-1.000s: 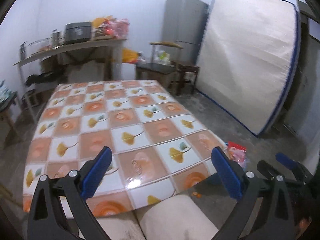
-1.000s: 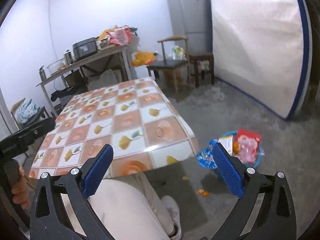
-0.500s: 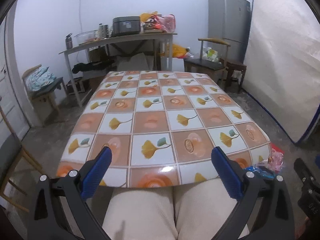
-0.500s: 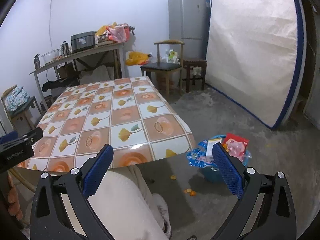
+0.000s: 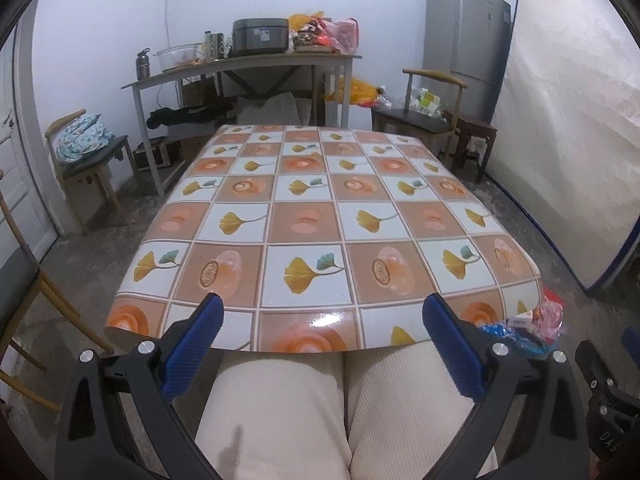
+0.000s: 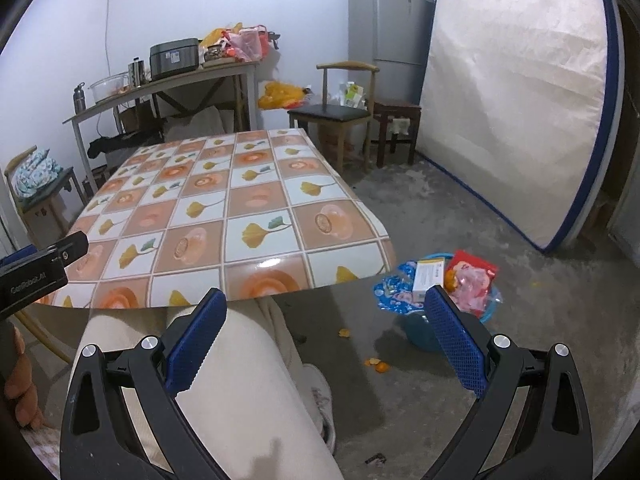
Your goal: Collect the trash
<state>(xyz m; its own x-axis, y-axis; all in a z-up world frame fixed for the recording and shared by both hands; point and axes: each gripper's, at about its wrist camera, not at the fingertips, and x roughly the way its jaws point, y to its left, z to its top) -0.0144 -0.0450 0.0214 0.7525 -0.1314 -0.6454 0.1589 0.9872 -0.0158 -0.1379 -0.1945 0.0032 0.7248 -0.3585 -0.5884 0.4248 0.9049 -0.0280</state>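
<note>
left gripper [image 5: 320,334]: jaws spread wide, empty | right gripper [image 6: 322,330]: jaws spread wide, empty | trash basin [image 6: 424,334]: apparently full

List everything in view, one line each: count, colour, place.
table: 1, orange and white checked cloth, centre, bare top
bin: 1, blue, floor right of table, heaped with wrappers
peel bits: a few, orange, floor near bin
side table: 1, grey, back wall, holding cooker, bowl, bottle, bags
chairs: 2 wooden ones clear, one back right, one at left with a bundle
stool: 1, dark, beside fridge
fridge: 1, silver, back right corner
mattress: 1, white with blue edge, leaning at right
legs: 2, cream trousers, under table edge
left gripper: blue pads, open, empty
right gripper: blue pads, open, empty
</note>
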